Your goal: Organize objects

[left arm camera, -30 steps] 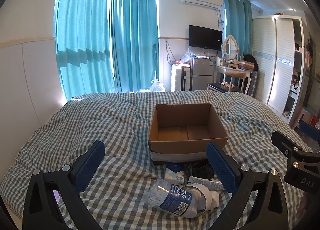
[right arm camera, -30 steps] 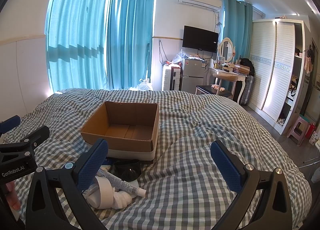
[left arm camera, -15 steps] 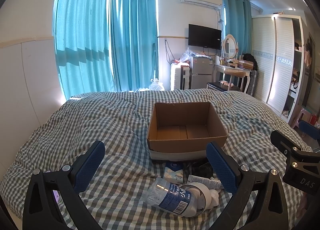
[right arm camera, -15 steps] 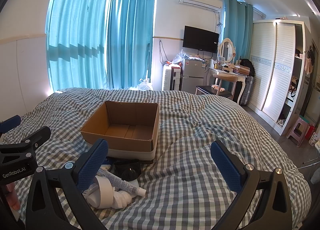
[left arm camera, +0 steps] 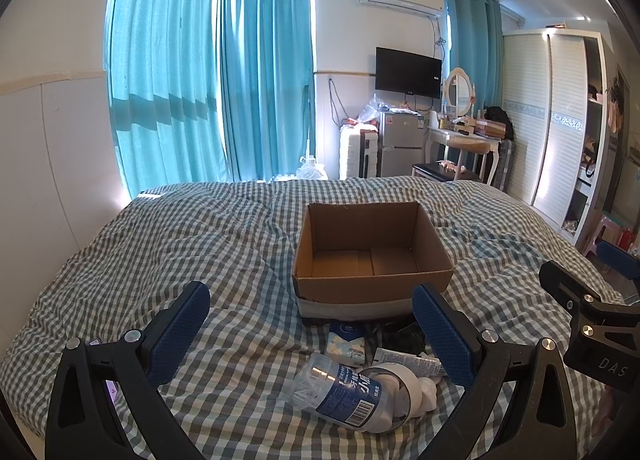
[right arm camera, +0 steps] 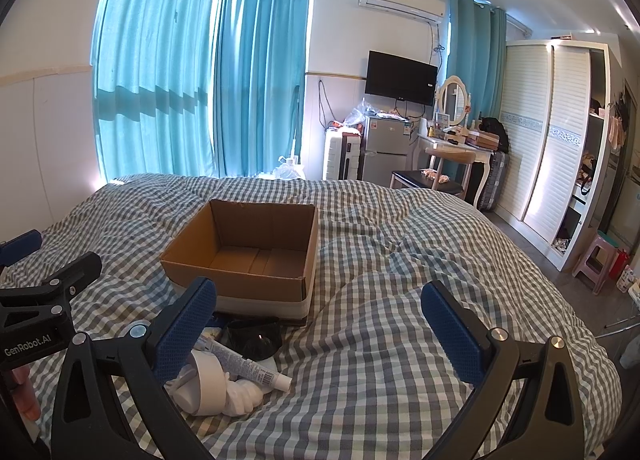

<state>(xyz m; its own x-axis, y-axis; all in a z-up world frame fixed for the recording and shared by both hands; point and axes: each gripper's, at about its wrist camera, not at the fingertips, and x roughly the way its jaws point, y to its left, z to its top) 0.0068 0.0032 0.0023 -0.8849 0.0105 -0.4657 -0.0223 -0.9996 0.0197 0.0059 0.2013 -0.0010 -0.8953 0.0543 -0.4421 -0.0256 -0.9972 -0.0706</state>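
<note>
Now, from the left wrist view, the left gripper (left arm camera: 310,324) hovers over the checked bed (left arm camera: 200,244), jaws spread wide and empty. An open cardboard box (left arm camera: 372,256) sits at twelve o'clock; a plastic bottle (left arm camera: 344,392) lies at six o'clock beside a tissue pack (left arm camera: 346,346). From the right wrist view, the right gripper (right arm camera: 318,324) also hangs with jaws spread, empty. The box (right arm camera: 244,256) sits at eleven o'clock, with a tube (right arm camera: 248,366) and tape roll (right arm camera: 208,388) at eight o'clock.

One cardboard box (left arm camera: 372,256) — one bottle (left arm camera: 340,390), one tube (right arm camera: 248,366), one tissue pack (left arm camera: 346,348)
</note>
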